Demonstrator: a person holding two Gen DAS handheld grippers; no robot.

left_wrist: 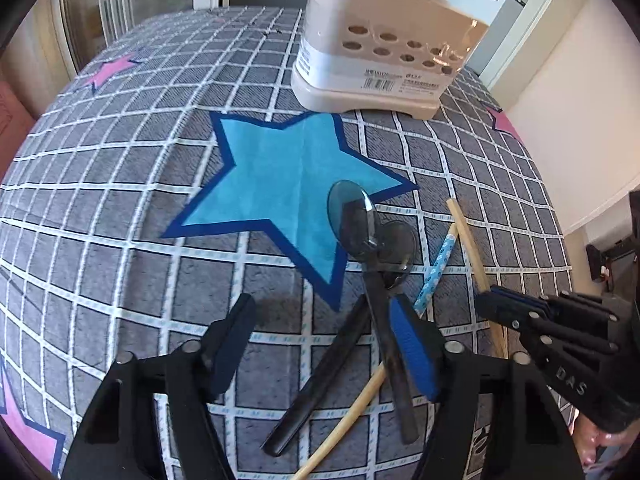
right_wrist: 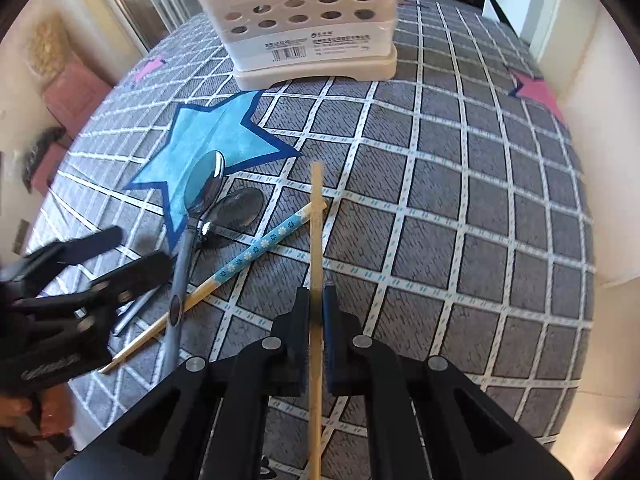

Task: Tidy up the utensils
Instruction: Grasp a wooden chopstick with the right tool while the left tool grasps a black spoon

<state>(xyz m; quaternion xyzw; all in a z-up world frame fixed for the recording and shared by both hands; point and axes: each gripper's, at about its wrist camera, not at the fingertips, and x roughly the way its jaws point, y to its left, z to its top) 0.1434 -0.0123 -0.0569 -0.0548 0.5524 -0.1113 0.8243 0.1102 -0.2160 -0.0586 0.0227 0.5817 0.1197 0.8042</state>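
Observation:
Two metal spoons (left_wrist: 362,228) (right_wrist: 204,184) lie crossed on the grey checked cloth beside a blue star. A blue-patterned chopstick (left_wrist: 436,268) (right_wrist: 256,248) lies beside them. My left gripper (left_wrist: 324,312) is open and hovers low over the spoon handles, with the right finger beside one handle. My right gripper (right_wrist: 316,300) (left_wrist: 486,304) is shut on a plain bamboo chopstick (right_wrist: 316,216) (left_wrist: 468,236) that points forward. A beige utensil holder (left_wrist: 376,40) (right_wrist: 304,20) with round holes stands at the far side.
The cloth (left_wrist: 120,208) (right_wrist: 460,200) covers a table that drops off at its left and right sides. Pink stars (right_wrist: 536,92) mark the cloth near the edges. A white wall (left_wrist: 580,100) is on the right.

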